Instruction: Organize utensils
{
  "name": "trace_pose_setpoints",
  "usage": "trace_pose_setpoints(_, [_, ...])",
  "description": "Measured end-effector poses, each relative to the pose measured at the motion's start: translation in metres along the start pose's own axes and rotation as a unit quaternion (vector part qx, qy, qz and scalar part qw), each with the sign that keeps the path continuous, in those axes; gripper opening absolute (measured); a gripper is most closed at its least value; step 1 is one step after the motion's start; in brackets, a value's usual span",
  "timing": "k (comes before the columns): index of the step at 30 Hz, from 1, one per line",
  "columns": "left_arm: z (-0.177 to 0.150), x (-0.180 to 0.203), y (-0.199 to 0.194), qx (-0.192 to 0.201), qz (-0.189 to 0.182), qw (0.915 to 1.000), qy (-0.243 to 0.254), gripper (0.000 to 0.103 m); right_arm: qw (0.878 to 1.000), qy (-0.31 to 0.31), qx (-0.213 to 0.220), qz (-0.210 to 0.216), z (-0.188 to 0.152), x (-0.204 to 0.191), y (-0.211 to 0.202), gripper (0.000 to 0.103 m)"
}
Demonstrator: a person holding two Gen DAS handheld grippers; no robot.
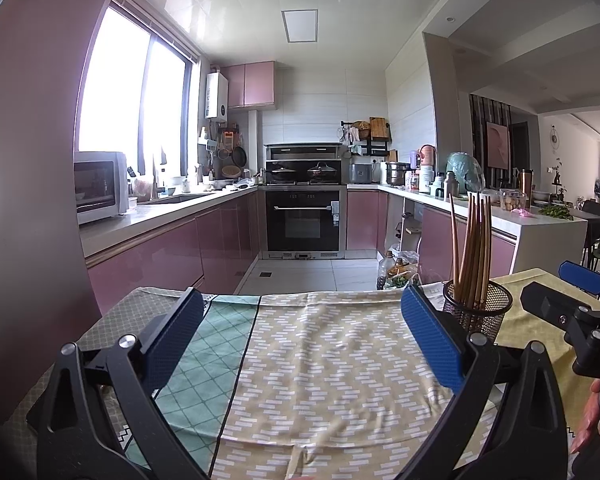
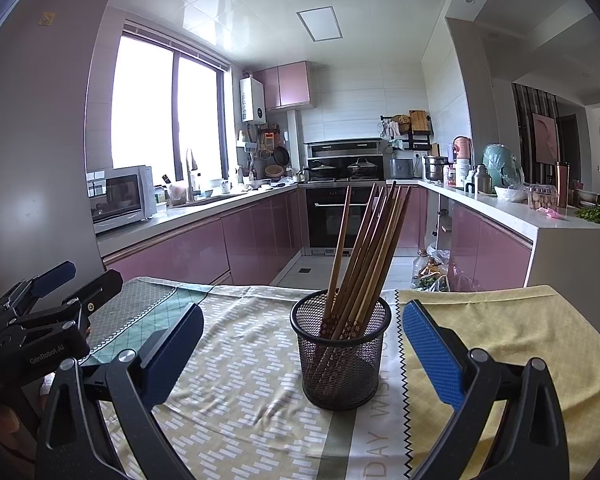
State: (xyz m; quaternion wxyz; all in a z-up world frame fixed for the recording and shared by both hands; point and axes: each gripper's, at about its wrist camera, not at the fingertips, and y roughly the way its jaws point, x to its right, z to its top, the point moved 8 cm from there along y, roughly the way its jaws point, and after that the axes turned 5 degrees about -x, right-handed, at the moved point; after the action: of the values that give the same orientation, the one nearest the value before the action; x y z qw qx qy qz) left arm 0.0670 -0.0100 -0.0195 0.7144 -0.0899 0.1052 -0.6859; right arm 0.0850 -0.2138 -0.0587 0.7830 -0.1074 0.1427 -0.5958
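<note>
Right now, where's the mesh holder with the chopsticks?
The mesh holder stands upright on the tablecloth, centred between the open right gripper's fingers in the right wrist view, with the chopsticks leaning inside it.

The tabletop [image 2: 236, 360] lies bare between the wide-spread jaws of the left gripper [image 1: 300, 328]; ahead of the right gripper [image 2: 302, 340] the mesh cup [image 2: 342, 364] stands upright, its chopsticks [image 2: 364, 248] fanning up and blocking passage overhead
</note>
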Motion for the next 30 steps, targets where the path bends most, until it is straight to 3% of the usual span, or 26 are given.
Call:
trace_pose_setpoints(21, [0.001,0.000,-0.001,0.003,-0.001,0.9999,0.014,0.097,1.000,-0.003,-0.010,0.002,-0.001,0.004,0.000,0.096])
trace_pose_setpoints(26, [-0.009,-0.008,0.017,-0.050,-0.007,0.9987,0.009,0.097,0.996,0.018,-0.073,-0.051,-0.013,0.062,0.014,0.096])
trace_pose_setpoints(30, [-0.020,-0.027,0.033,-0.092,-0.004,0.9957,0.002,0.097,0.972,0.059,-0.188,-0.126,-0.044,0.146,0.040,0.096])
